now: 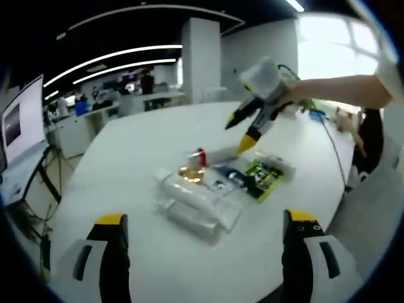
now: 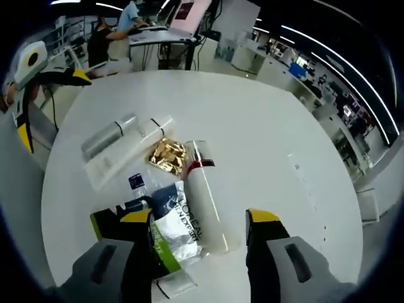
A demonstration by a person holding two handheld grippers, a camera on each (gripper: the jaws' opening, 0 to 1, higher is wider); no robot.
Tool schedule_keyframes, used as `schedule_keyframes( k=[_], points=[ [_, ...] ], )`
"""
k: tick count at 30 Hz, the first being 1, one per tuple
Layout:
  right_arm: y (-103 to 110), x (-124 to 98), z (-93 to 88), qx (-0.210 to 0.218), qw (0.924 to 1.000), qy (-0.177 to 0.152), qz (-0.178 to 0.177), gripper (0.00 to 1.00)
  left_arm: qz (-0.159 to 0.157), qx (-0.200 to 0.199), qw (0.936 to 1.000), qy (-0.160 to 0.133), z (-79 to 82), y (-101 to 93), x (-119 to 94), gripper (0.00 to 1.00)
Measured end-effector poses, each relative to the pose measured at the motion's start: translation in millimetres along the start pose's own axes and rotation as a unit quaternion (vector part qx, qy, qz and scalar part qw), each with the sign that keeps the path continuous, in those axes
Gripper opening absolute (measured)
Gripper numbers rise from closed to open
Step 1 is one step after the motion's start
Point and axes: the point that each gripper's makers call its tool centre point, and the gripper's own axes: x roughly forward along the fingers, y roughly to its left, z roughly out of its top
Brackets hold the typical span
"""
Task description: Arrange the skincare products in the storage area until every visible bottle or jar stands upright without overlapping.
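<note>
While the right hand-held gripper (image 2: 199, 237) is hovering with its jaws apart just over the lying white bottle (image 2: 203, 199), the step in hand looks like closing on that bottle to stand it up. A good grasp would take the smooth cylinder across its width, near the middle, since a glossy round body is likely to roll or slip if pinched near one end; the tilt to upright should be slow, and the base should land on bare tabletop (image 2: 265, 120), away from the sachets. The bottle is lying near the middle of the tabletop, a red band (image 2: 201, 165) circling its neck. Beside it are resting a crinkled gold foil piece (image 2: 166, 156), a soft printed sachet (image 2: 177, 221), a green-edged packet (image 2: 104, 226) and two pale tubes (image 2: 126, 142), one silvery, one white, all flat and touching or overlapping. The left hand-held gripper (image 1: 206, 243) is also standing open, nearer the tabletop's edge, holding nothing.
</note>
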Motion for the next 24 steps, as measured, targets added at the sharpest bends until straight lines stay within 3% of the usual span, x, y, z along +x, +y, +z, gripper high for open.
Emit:
schedule_keyframes(
  k=[8, 24],
  points=[
    [-0.3, 12.5, -5.8, -0.028, 0.9987, 0.035, 0.025, 0.5, 0.004, 0.007, 1.0, 0.001, -0.3, 1.3, 0.9, 0.94],
    [5.0, 38.0, -17.5, -0.037, 0.9927, 0.087, 0.075, 0.43, 0.008, 0.007, 0.9999, 0.005, -1.4, 3.6, 0.7, 0.94]
  ],
)
